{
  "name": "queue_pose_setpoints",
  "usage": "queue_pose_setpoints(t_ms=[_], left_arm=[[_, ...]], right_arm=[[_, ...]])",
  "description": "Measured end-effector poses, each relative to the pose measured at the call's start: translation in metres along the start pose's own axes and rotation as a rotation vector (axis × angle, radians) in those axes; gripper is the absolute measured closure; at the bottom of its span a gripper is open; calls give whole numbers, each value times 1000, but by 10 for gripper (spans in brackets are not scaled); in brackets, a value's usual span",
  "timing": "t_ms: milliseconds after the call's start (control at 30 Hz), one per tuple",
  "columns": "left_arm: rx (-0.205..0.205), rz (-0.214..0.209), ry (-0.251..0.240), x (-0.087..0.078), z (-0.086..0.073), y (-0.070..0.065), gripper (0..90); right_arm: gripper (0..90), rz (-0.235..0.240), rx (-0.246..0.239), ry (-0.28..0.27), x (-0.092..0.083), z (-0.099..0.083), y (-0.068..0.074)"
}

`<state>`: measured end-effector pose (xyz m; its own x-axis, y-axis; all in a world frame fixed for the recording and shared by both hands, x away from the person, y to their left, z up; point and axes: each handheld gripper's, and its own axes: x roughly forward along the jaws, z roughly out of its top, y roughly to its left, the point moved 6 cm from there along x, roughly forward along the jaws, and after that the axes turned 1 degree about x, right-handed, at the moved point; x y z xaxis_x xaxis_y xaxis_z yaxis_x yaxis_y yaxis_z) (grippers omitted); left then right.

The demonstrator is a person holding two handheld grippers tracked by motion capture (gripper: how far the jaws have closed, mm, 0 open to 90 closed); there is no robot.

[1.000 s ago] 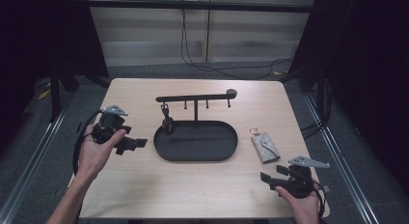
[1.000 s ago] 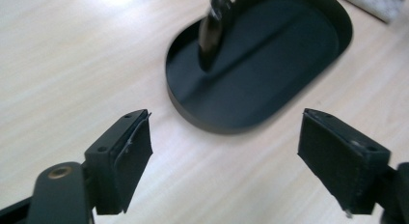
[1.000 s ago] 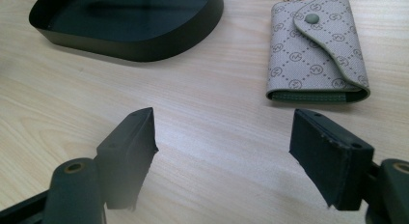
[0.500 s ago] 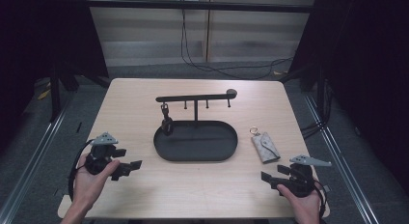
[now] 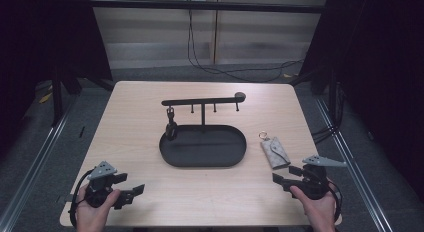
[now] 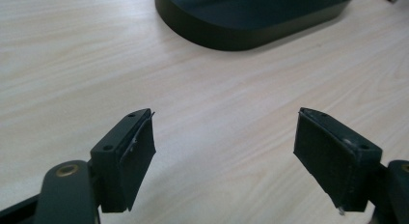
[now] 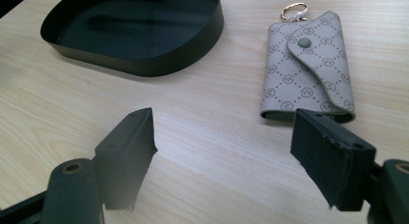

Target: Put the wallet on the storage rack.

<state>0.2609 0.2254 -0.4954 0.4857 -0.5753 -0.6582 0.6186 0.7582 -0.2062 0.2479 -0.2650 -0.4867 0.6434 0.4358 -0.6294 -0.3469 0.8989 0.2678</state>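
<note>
A grey patterned key pouch (image 5: 275, 152) with a gold ring lies flat on the wooden table, right of a black oval tray (image 5: 170, 154). The tray carries a hook rail (image 5: 202, 101), and a small dark item (image 5: 171, 123) hangs from its left hook. My right gripper (image 5: 278, 180) rests near the front right corner, open; its jaws have just been closing with nothing between them. In the right gripper view the pouch (image 7: 306, 74) lies just ahead of the right jaw. My left gripper (image 5: 134, 192), at the front left corner, is open and has just closed slightly over bare wood (image 6: 224, 137).
The tray's wall (image 6: 241, 33) stands ahead of the left gripper and its near end (image 7: 144, 64) ahead-left of the right gripper (image 7: 222, 137). Bare tabletop lies between the two hands along the front edge. Dark floor and cables surround the table.
The left hand has drawn back from beside the tray to the front left corner and sunk toward the table. The right hand has stayed put.
</note>
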Motion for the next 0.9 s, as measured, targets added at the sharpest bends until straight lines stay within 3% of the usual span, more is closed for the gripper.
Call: queue_pose_setpoints(t_ms=[67,133,200,333,467,833,900], left_arm=[[29,-39,2,1,-2,-2,220],[38,-64,-47,-1,1,-4,221],[46,-88,-61,-4,2,-7,221],[74,-95,-56,-6,-2,-10,221],[57,-107,-41,-4,-4,-7,220],[42,-116,-15,-4,-5,-5,220],[46,-122,-8,-4,-5,-6,220]], right_arm=[[242,-2,-5,4,0,2,0],[279,18,9,5,0,4,0],[283,18,18,5,2,8,0],[282,17,25,20,7,19,-2],[233,-15,27,31,10,34,-5],[215,-26,-1,184,26,60,-5],[219,-51,4,200,29,64,-8]])
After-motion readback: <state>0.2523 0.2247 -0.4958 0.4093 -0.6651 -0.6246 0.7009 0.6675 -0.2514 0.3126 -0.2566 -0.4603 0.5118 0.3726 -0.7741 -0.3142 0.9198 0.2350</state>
